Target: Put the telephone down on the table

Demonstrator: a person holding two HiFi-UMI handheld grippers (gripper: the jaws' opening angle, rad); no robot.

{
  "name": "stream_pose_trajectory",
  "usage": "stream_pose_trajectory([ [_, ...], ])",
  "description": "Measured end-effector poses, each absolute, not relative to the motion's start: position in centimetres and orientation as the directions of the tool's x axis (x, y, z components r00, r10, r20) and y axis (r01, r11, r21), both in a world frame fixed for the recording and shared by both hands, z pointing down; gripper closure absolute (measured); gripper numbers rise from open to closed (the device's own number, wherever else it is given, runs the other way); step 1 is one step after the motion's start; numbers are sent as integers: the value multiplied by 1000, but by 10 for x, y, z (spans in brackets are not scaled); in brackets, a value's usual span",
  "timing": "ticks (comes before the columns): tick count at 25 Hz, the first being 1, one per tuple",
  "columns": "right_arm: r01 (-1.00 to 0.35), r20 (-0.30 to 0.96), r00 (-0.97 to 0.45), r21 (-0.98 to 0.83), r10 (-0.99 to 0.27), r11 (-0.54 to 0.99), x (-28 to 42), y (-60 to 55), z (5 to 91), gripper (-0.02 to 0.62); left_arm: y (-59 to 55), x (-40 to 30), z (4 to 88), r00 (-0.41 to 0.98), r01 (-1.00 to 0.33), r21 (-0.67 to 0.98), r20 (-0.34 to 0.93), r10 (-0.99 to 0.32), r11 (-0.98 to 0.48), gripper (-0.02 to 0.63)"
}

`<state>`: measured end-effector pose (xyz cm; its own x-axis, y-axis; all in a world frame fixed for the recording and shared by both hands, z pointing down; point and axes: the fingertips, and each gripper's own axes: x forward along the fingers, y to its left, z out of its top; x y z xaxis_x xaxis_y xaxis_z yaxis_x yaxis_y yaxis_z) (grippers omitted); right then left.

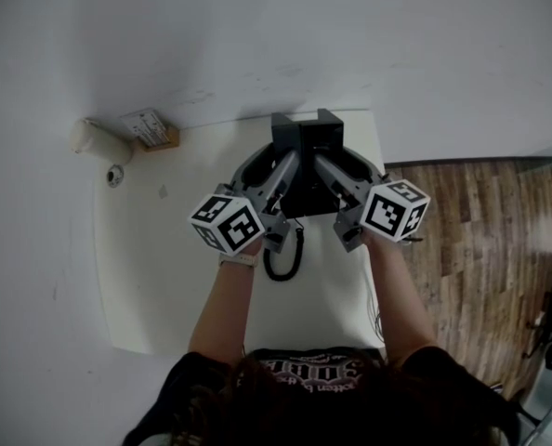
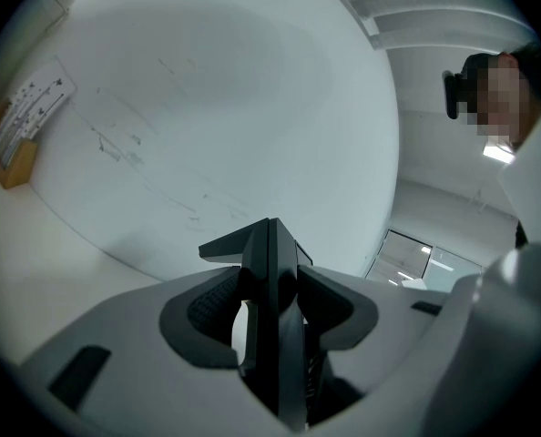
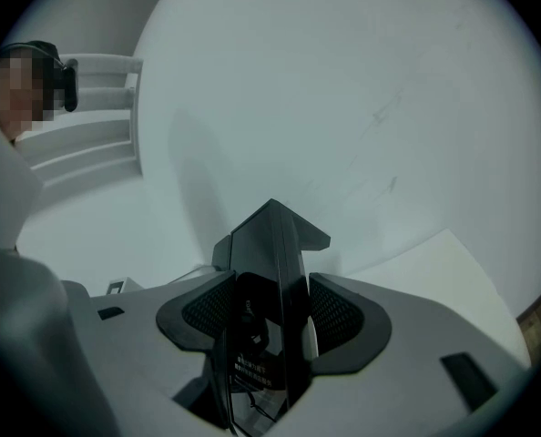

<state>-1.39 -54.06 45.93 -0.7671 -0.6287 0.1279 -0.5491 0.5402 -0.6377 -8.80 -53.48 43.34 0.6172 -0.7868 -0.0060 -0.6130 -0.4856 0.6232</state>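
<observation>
A black telephone (image 1: pixel 306 161) is held between both grippers over the far part of the white table (image 1: pixel 164 277), close to the wall. Its coiled cord (image 1: pixel 285 260) hangs below it toward me. My left gripper (image 1: pixel 283 173) is shut on the telephone's left side and my right gripper (image 1: pixel 330 173) on its right side. In the left gripper view the telephone (image 2: pixel 270 262) stands edge-on between the jaws of the left gripper (image 2: pixel 269 315). In the right gripper view the glossy black telephone (image 3: pixel 272 244) fills the gap in the right gripper (image 3: pixel 270 321).
A small cardboard box with a white label (image 1: pixel 151 129) lies at the table's far left, beside a pale cylinder (image 1: pixel 98 140) and a small round object (image 1: pixel 115 176). The white wall (image 1: pixel 276 35) rises behind the table. Wooden floor (image 1: pixel 480 240) lies to the right.
</observation>
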Motion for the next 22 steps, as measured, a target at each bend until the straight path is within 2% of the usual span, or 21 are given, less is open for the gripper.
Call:
stream_pose_trajectory([
  [22,-602,227,-731,-659,-643,451,-15,-571,523,330,-569,-93,503,543,-641,689,97,-834,-338,417],
])
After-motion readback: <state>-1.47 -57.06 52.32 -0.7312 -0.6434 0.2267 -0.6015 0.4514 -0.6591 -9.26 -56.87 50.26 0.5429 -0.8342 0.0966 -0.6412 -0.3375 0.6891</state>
